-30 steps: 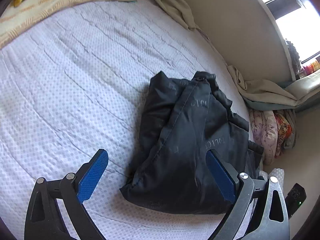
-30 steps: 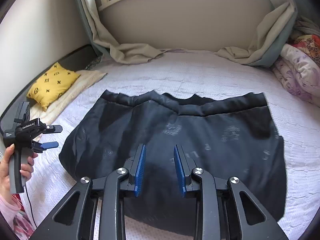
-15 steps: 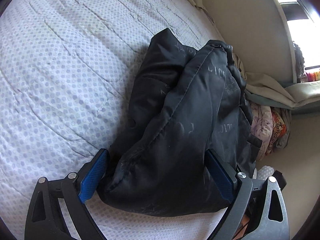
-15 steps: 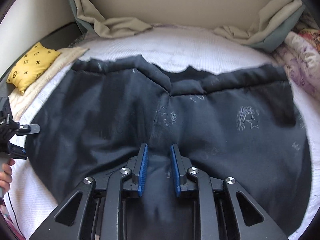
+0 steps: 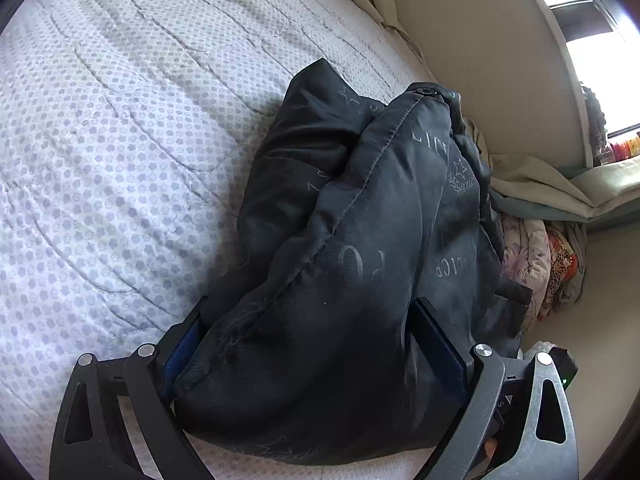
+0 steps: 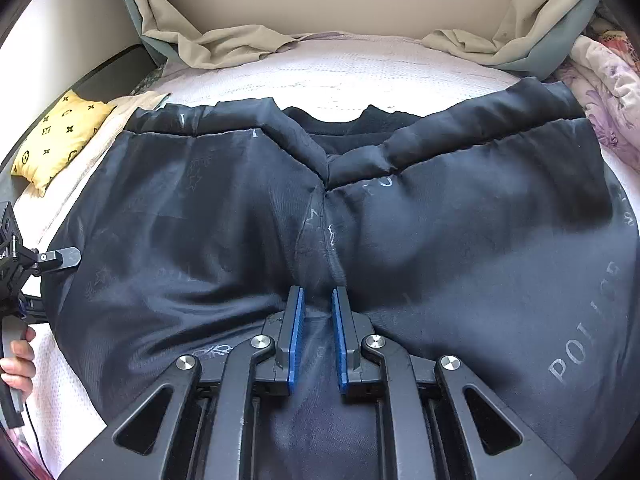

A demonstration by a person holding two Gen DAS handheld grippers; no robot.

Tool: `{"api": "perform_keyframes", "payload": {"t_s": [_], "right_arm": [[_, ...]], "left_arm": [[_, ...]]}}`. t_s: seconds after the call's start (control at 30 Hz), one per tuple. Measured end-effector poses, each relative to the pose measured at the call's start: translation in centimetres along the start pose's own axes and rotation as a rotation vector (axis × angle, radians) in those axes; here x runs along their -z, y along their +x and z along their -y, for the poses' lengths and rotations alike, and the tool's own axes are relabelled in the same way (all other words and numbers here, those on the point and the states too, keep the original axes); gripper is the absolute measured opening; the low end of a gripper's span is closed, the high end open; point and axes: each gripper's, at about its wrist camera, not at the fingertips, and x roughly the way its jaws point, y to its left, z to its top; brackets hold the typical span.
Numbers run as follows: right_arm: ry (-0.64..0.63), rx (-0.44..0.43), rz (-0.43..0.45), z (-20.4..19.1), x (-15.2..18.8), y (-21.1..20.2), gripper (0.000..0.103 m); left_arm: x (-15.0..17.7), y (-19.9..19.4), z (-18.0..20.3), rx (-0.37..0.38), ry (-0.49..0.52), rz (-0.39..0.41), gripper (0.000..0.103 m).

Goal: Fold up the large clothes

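Note:
A large black padded jacket [image 6: 440, 240] with pale printed stars and letters lies spread on the white quilted bed [image 5: 120, 160]. In the left wrist view the jacket's end [image 5: 340, 280] bulges between my left gripper's [image 5: 316, 344] wide-open jaws, which stand on either side of it. In the right wrist view my right gripper [image 6: 318, 312] has its blue pads [image 6: 297, 332] close together, pinching a fold of the jacket's near edge. The left gripper [image 6: 48, 258] also shows at the jacket's left end there, held by a hand.
A yellow patterned cushion [image 6: 56, 136] lies at the bed's far left. Beige curtains [image 6: 224, 44] pool along the wall behind the bed. Floral bedding [image 6: 608, 92] is piled at the right. The wall [image 5: 480, 40] and window run along the bed's far side.
Both grippers moved in onto the jacket. The right jaws narrowed and pinched a fold of its near edge. The left jaws came around the jacket's end.

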Motion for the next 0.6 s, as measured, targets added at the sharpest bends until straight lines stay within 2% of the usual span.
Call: {"api": "perform_keyframes", "payload": {"t_s": [0.27, 0.43, 0.6], "right_arm": [[0.010, -0.007, 0.006, 0.1, 0.2, 0.0, 0.008], [0.007, -0.015, 0.003, 0.3, 0.2, -0.1, 0.007], [0.013, -0.025, 0.000, 0.4, 0.1, -0.1, 0.007]], "left_arm": [[-0.1, 0.8, -1.4, 0.159, -0.116, 0.023, 0.090], [0.1, -0.5, -2.7, 0.216, -0.180, 0.016, 0.084], [1.7, -2.5, -4.0, 0.246, -0.237, 0.043, 0.084]]}}
